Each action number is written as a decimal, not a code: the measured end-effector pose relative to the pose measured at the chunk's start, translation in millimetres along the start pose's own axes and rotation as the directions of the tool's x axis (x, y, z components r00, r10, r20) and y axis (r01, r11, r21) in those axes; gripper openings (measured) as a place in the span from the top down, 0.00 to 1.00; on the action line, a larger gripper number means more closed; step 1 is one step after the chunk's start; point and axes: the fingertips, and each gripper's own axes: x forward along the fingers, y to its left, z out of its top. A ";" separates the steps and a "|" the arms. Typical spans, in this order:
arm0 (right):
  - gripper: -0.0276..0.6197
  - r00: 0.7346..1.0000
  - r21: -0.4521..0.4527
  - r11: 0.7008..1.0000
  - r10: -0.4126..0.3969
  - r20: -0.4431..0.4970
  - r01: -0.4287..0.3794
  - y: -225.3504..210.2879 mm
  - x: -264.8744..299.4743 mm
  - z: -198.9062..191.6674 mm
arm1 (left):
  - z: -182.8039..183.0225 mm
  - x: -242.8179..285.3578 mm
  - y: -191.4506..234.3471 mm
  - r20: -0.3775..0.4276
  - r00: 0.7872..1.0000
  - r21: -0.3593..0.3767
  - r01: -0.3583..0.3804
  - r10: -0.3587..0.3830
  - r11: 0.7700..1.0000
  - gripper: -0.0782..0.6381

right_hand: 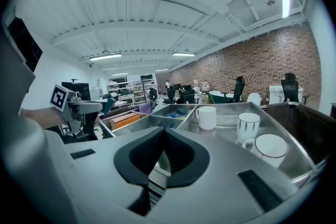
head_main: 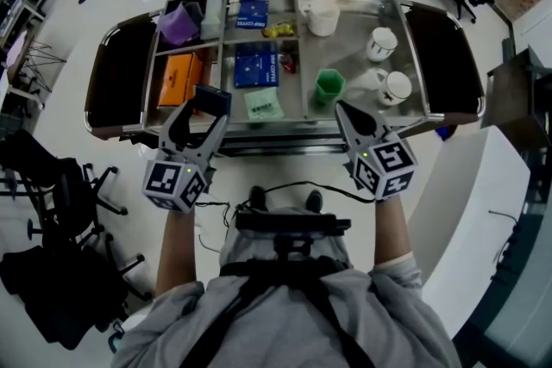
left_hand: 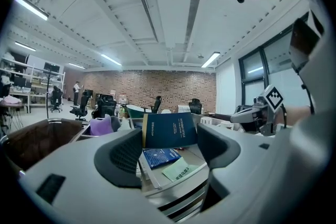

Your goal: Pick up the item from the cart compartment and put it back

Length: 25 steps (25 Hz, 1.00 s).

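Observation:
My left gripper point(head_main: 210, 103) point(left_hand: 169, 140) hovers over the near edge of the steel cart point(head_main: 405, 13), shut on a dark blue box point(head_main: 213, 96) point(left_hand: 169, 129) that stands upright between its pads. Below and beyond it, in the middle compartment, lie another blue box point(head_main: 255, 65) point(left_hand: 161, 156) and a light green card point(head_main: 263, 103) point(left_hand: 178, 169). My right gripper point(head_main: 342, 109) point(right_hand: 163, 136) is shut with nothing in it, at the cart's near edge beside a green cup point(head_main: 329, 86).
The right tray holds a white cup point(head_main: 323, 17) point(right_hand: 206, 117) and two white mugs point(head_main: 382, 43) point(head_main: 395, 87). An orange box point(head_main: 179, 78) and a purple container point(head_main: 178, 23) sit in the left compartments. Office chairs point(head_main: 52, 185) stand around the cart.

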 end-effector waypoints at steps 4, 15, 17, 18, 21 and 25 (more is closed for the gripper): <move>0.94 1.000 0.001 1.000 -0.002 -0.001 0.002 -0.5 2.5 1.4 | -1.9 4.1 0.0 -0.020 1.000 0.005 -0.002 0.002 1.000 0.42; 0.94 1.000 -0.033 0.999 0.013 -0.018 -0.013 -5.7 32.6 21.5 | 7.0 40.7 7.5 -0.074 0.997 0.036 0.041 -0.038 0.999 0.42; 0.94 1.000 -0.042 0.999 0.017 -0.022 -0.018 -7.1 40.9 29.0 | 12.2 52.5 7.0 -0.085 0.995 0.054 0.064 -0.060 0.996 0.42; 0.94 1.000 -0.048 0.999 0.019 -0.024 -0.020 -8.2 45.2 32.9 | 15.9 58.7 7.1 -0.088 0.994 0.066 0.075 -0.069 0.995 0.42; 0.94 0.999 -0.063 0.998 0.025 -0.031 -0.027 -11.6 59.3 43.7 | 27.1 79.4 9.2 -0.103 0.990 0.112 0.106 -0.094 0.988 0.42; 0.94 0.999 -0.079 0.996 0.027 -0.041 -0.030 -17.6 80.0 56.3 | 34.5 111.7 12.2 -0.139 0.981 0.152 0.157 -0.136 0.976 0.42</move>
